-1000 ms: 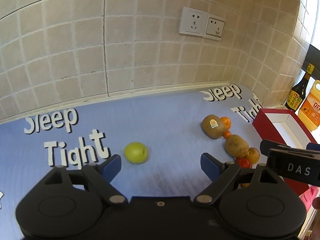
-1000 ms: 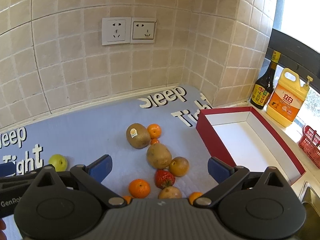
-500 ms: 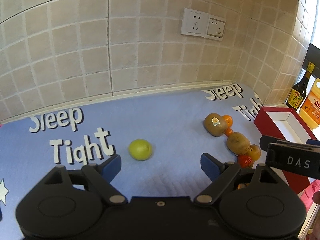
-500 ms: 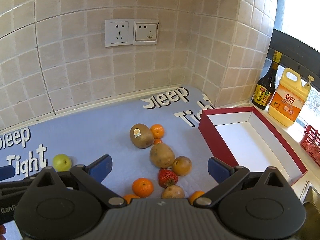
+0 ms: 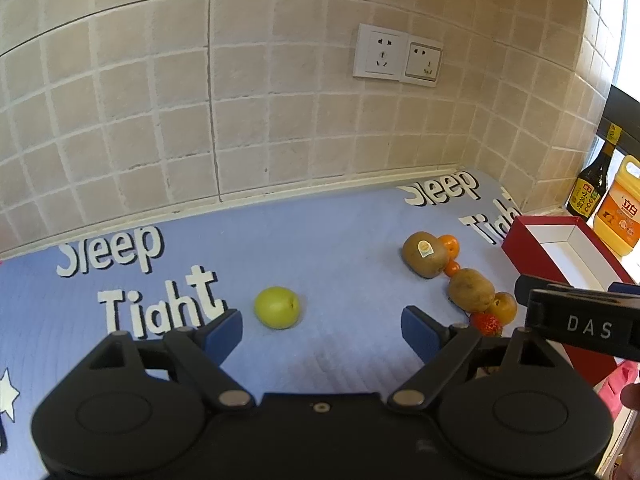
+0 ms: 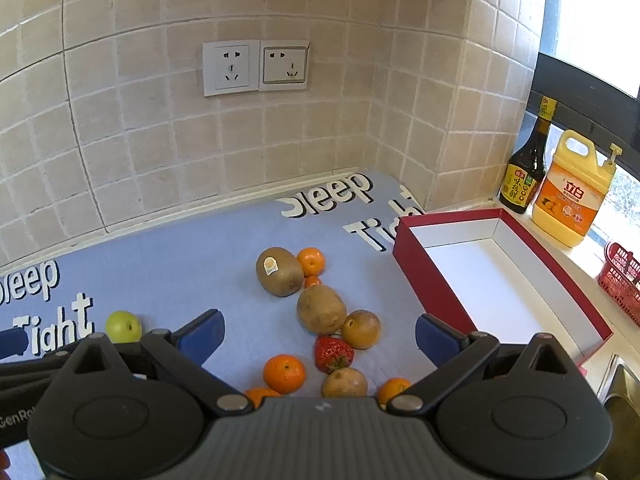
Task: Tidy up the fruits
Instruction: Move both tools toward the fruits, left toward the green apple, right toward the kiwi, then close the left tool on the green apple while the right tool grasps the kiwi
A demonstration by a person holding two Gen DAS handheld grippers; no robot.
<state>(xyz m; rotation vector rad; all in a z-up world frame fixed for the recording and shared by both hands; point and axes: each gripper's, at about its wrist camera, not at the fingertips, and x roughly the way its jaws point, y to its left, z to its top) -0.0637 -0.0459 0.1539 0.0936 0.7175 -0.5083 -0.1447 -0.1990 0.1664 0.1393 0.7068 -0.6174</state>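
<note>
A green apple (image 5: 277,307) lies alone on the blue mat (image 5: 320,248), just ahead of my open, empty left gripper (image 5: 322,330). It also shows in the right wrist view (image 6: 123,326). A cluster of fruit lies right of it: a stickered kiwi (image 6: 279,271), a second kiwi (image 6: 321,309), several small oranges (image 6: 284,373), a strawberry (image 6: 333,354) and brown round fruits (image 6: 361,329). My right gripper (image 6: 319,338) is open and empty above the cluster's near end. An empty red box (image 6: 492,276) with a white inside stands right of the fruit.
A tiled wall with two sockets (image 6: 256,67) backs the counter. A dark sauce bottle (image 6: 524,164) and an orange detergent jug (image 6: 572,192) stand on the sill behind the box. A red basket (image 6: 622,280) is at far right. The right gripper's body (image 5: 580,320) shows in the left wrist view.
Both grippers have drawn back and risen slightly; the fruit sits a little farther ahead in each view. Nothing was grasped and the fruit has not moved.
</note>
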